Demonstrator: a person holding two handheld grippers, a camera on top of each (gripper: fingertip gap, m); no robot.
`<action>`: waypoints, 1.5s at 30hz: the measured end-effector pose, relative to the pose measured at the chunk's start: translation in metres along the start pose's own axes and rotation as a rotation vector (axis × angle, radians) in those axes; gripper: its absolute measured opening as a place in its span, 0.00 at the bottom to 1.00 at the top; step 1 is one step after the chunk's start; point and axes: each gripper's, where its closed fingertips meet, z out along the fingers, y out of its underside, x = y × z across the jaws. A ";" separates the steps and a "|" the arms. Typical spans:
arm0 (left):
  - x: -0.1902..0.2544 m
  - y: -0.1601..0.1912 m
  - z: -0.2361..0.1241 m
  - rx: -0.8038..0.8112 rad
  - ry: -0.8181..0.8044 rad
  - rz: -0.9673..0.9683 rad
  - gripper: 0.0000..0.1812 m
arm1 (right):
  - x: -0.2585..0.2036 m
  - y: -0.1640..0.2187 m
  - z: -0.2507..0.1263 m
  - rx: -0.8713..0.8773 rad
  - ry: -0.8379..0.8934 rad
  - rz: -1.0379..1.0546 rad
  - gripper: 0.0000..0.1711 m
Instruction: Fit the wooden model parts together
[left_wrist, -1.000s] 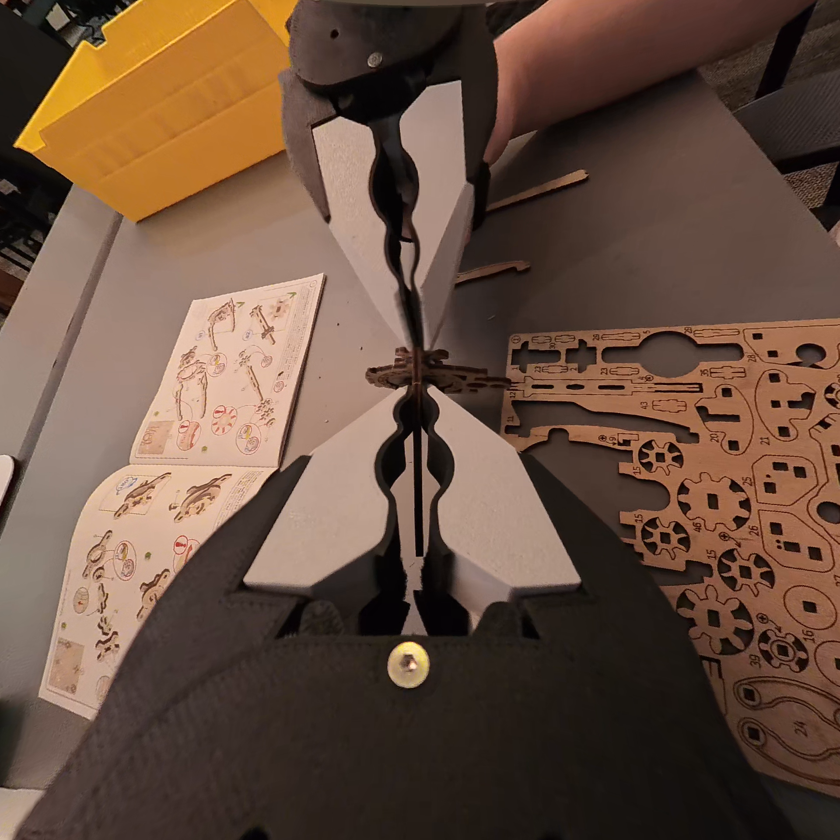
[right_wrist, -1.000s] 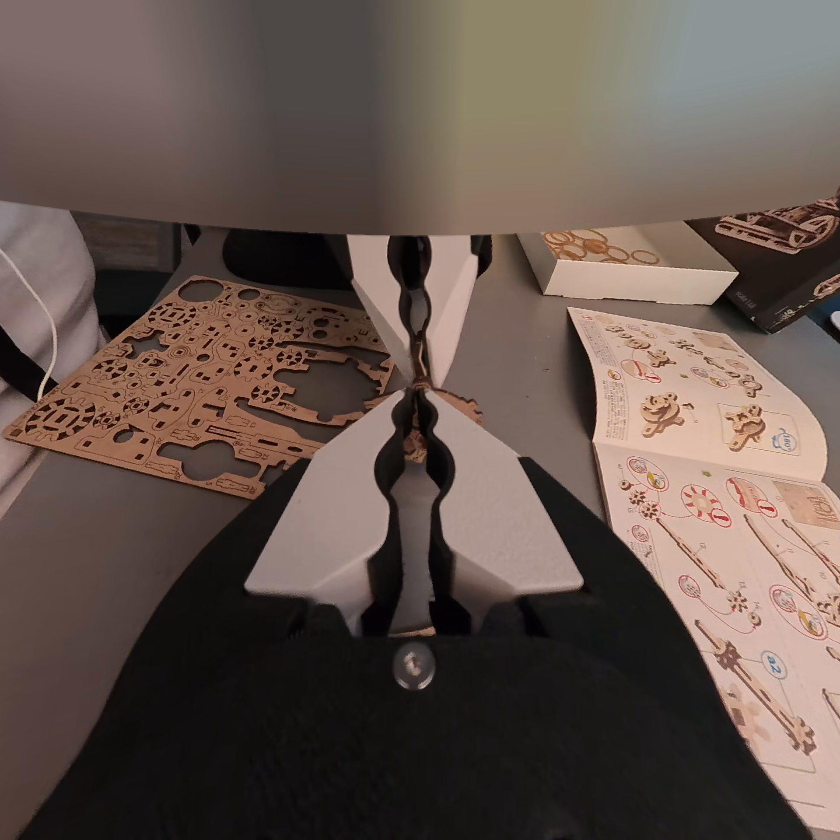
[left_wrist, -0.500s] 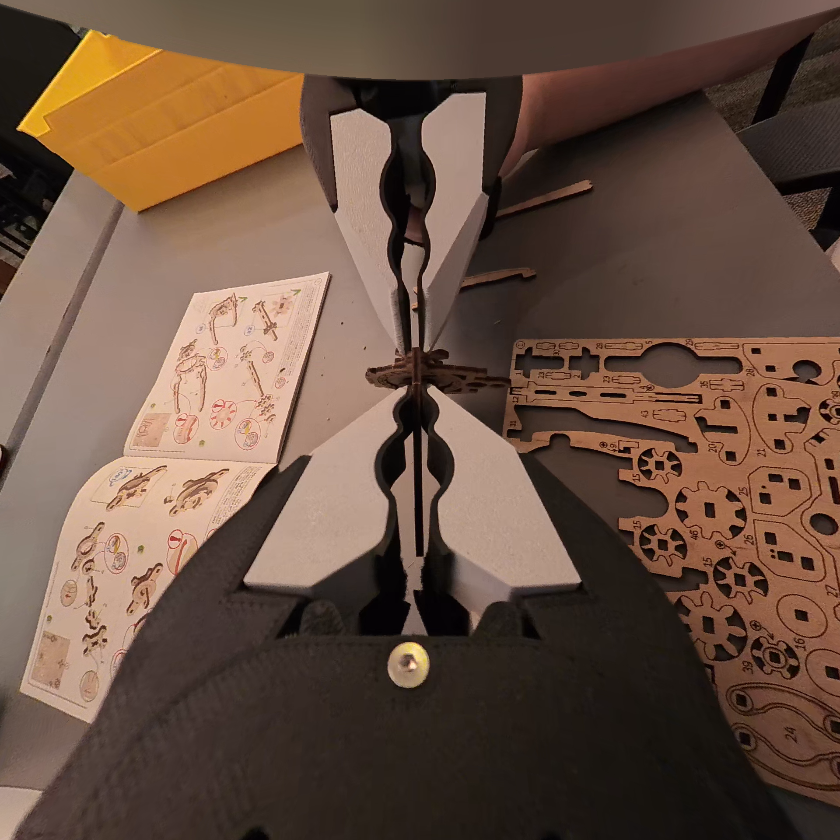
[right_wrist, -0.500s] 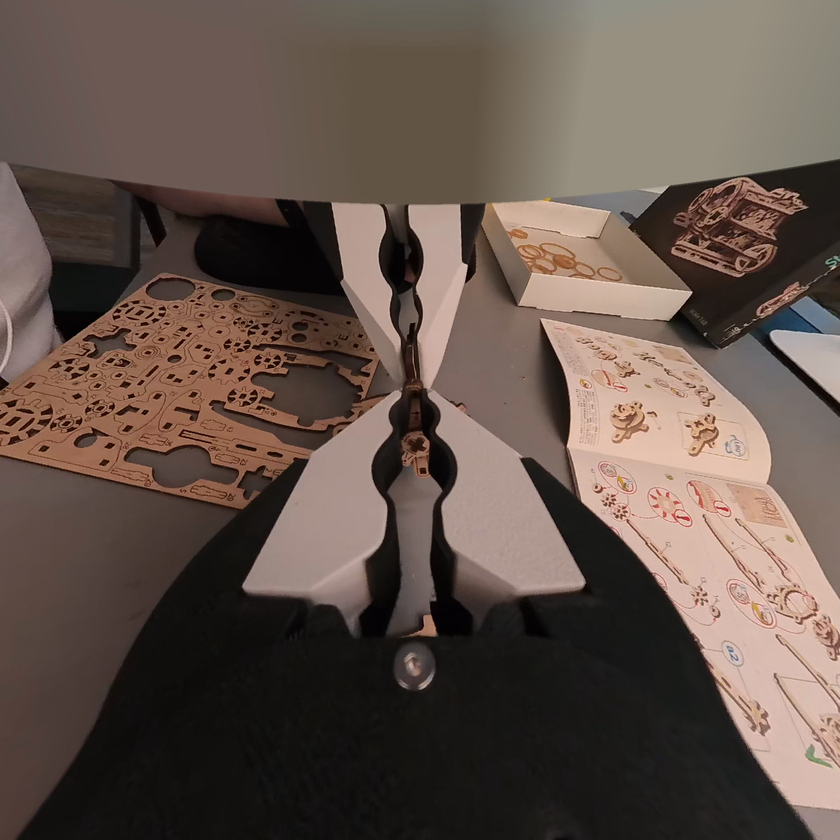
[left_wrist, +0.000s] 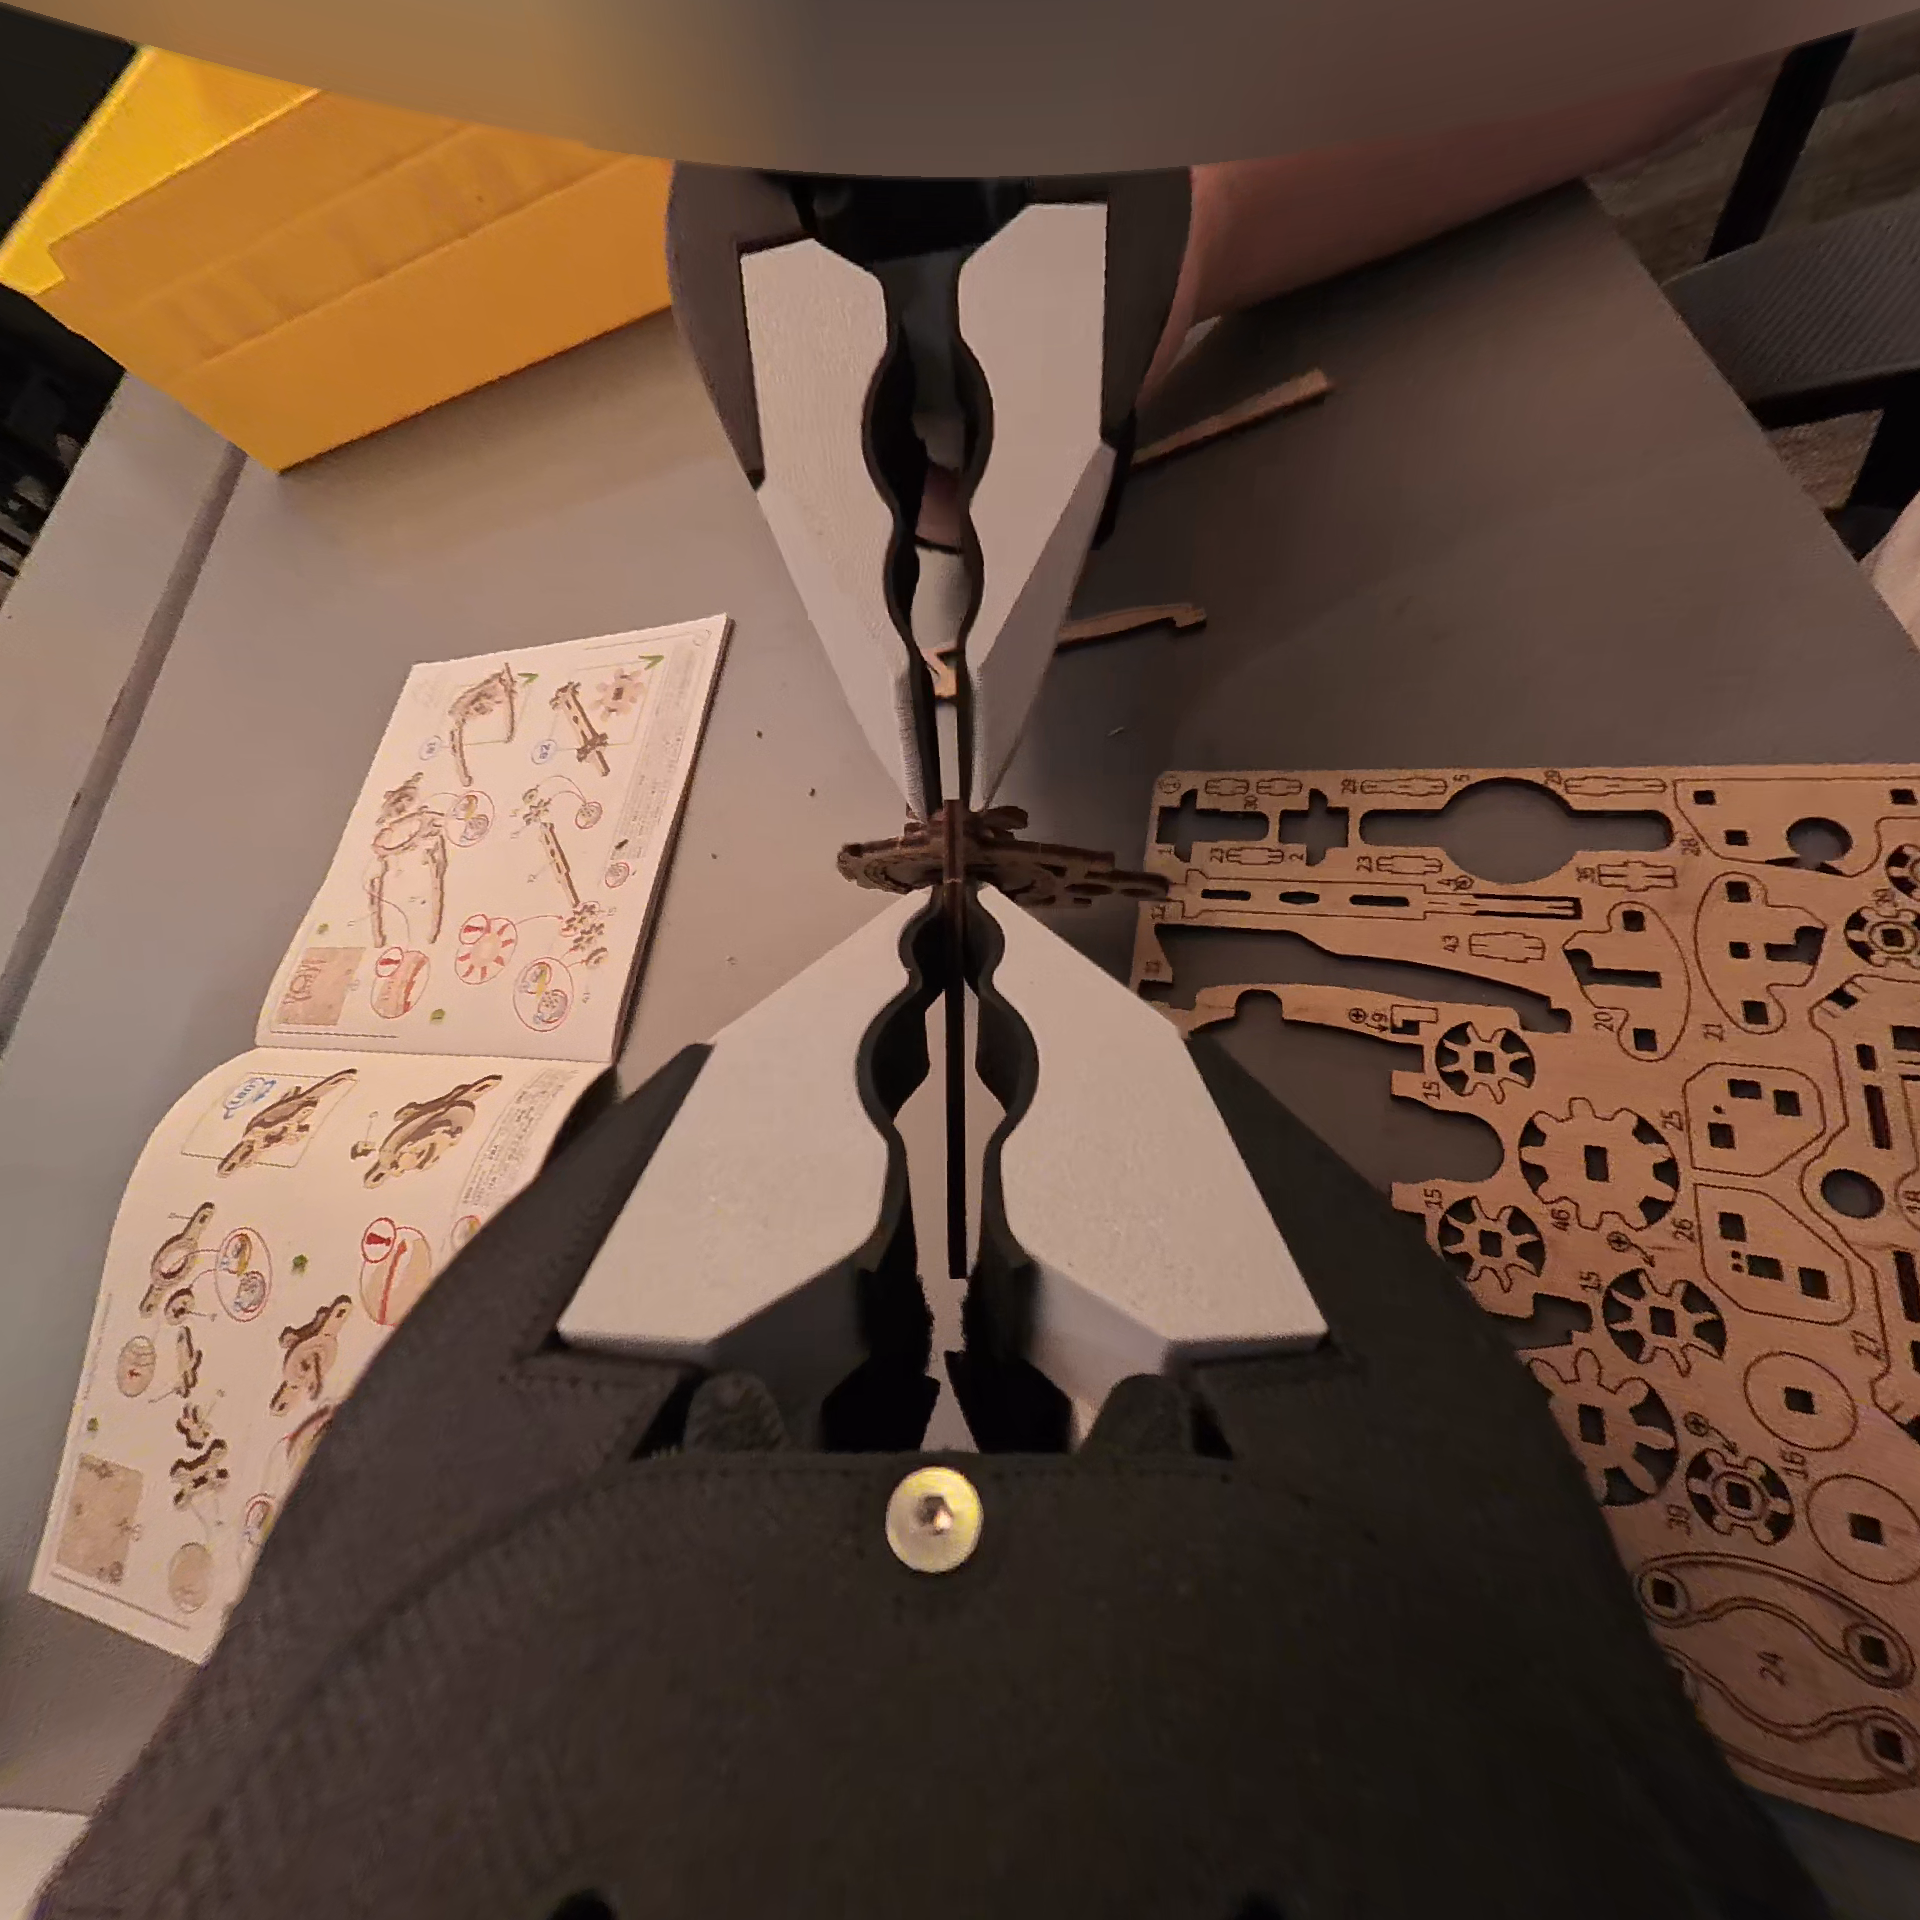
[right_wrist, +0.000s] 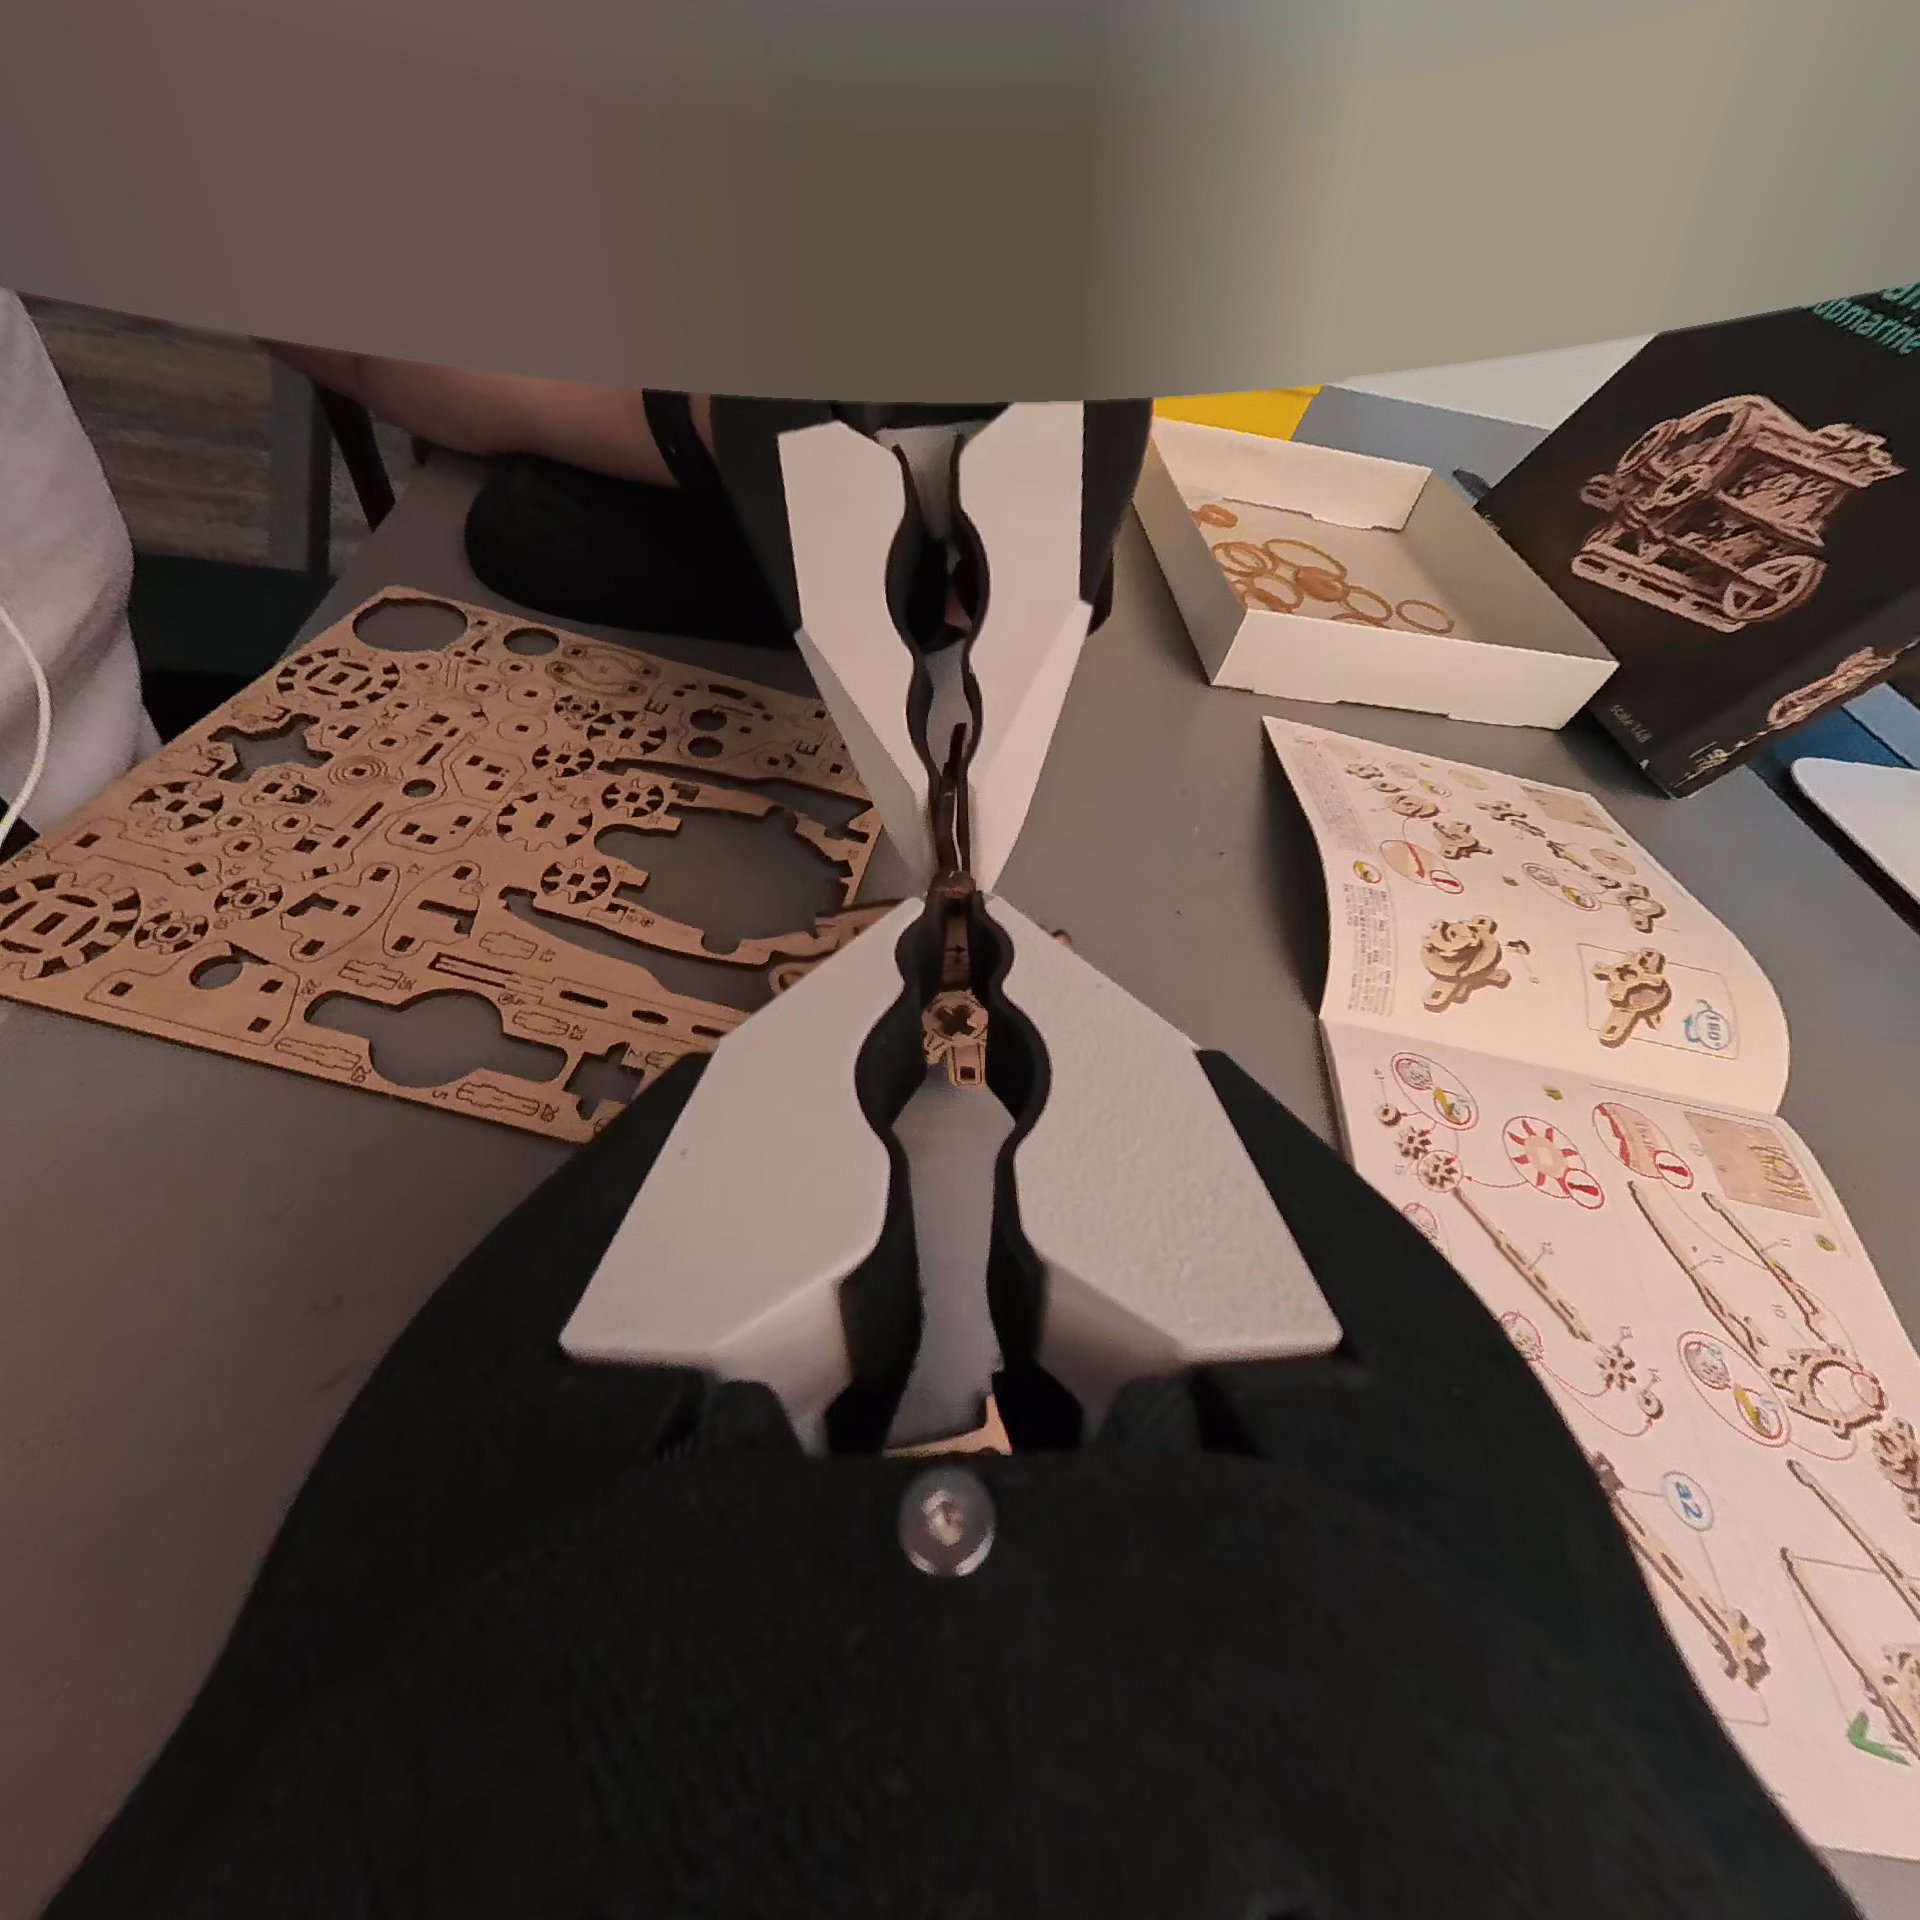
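Note:
In the left wrist view, my left gripper (left_wrist: 951, 904) is shut on a thin wooden strip (left_wrist: 954, 1091) seen edge-on between its fingers. My right gripper (left_wrist: 948, 792) faces it tip to tip from above. A small dark wooden gear assembly (left_wrist: 1039, 868) sits crosswise where the tips meet, above the table. In the right wrist view, my right gripper (right_wrist: 951, 914) is shut on a small wooden part with a cross-shaped hub (right_wrist: 954, 1029). The left gripper (right_wrist: 951, 857) opposite holds the thin strip (right_wrist: 951, 795).
A laser-cut wooden parts sheet (left_wrist: 1558, 1143) (right_wrist: 416, 852) and an open instruction booklet (left_wrist: 468, 883) (right_wrist: 1558, 1039) lie on the grey table. Two loose wooden strips (left_wrist: 1132, 623), a yellow bin (left_wrist: 364, 281), a white tray of rubber bands (right_wrist: 1351, 582) and a dark box (right_wrist: 1714, 551) lie farther off. Left and right tips are no more than a few centimetres apart.
The right gripper has straightened into line with the left. Both stay shut, tip to tip on the wooden parts. The right wrist view now shows more of the far table.

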 end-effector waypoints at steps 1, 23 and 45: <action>0.000 0.001 0.000 -0.001 0.001 0.002 0.00 | 0.000 0.000 0.000 0.000 0.004 -0.003 0.00; 0.002 0.004 0.002 -0.021 0.000 0.033 0.00 | -0.003 0.003 0.003 -0.023 0.010 -0.030 0.00; -0.014 -0.008 -0.009 0.042 -0.088 0.042 0.00 | 0.008 -0.013 -0.003 0.072 0.045 -0.006 0.06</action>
